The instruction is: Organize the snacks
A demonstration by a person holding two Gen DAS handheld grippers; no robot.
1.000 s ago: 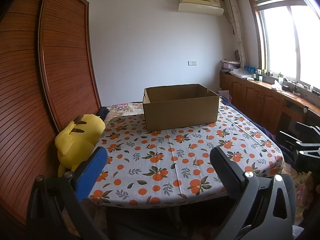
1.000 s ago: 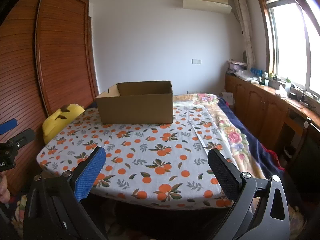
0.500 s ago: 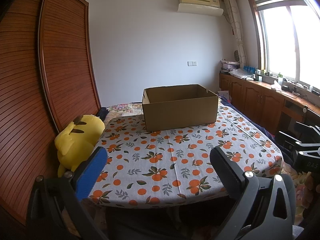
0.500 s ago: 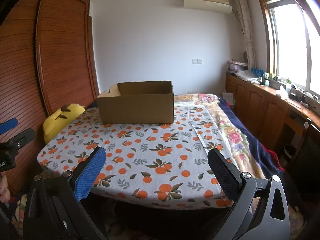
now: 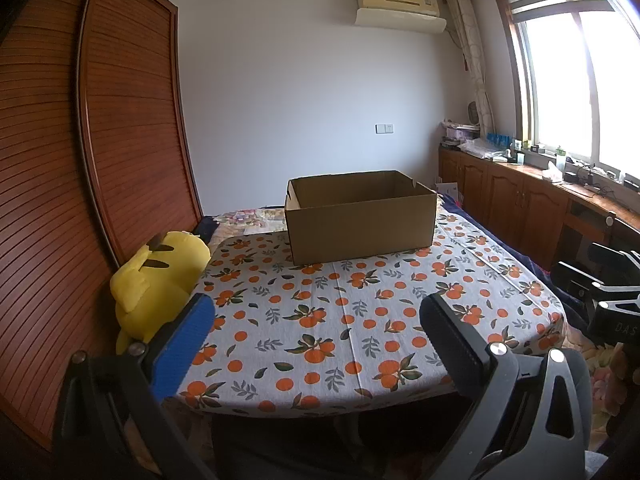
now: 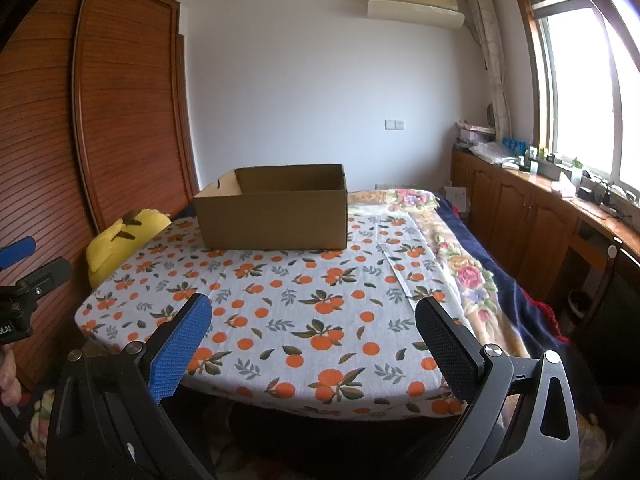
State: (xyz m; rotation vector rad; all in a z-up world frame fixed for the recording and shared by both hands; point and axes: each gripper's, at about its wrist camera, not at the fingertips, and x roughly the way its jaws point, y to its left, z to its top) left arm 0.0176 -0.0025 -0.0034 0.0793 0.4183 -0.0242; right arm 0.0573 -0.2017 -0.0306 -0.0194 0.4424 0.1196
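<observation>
An open brown cardboard box (image 5: 360, 216) stands at the far end of a table covered in an orange-print cloth (image 5: 360, 320); it also shows in the right wrist view (image 6: 274, 208). No snacks are in view; the box's inside is hidden. My left gripper (image 5: 316, 316) is open and empty, held before the table's near edge. My right gripper (image 6: 312, 316) is open and empty, also before the near edge, to the right of the left one. The left gripper shows at the left edge of the right wrist view (image 6: 24, 276).
A yellow plush toy (image 5: 156, 276) leans at the table's left side against a wooden slatted wardrobe (image 5: 80, 180). A floral blanket (image 6: 460, 264) lies on the right. Wooden cabinets (image 6: 540, 216) with clutter run under the window.
Both views have shifted only slightly; the grippers stay open and nothing on the table has moved.
</observation>
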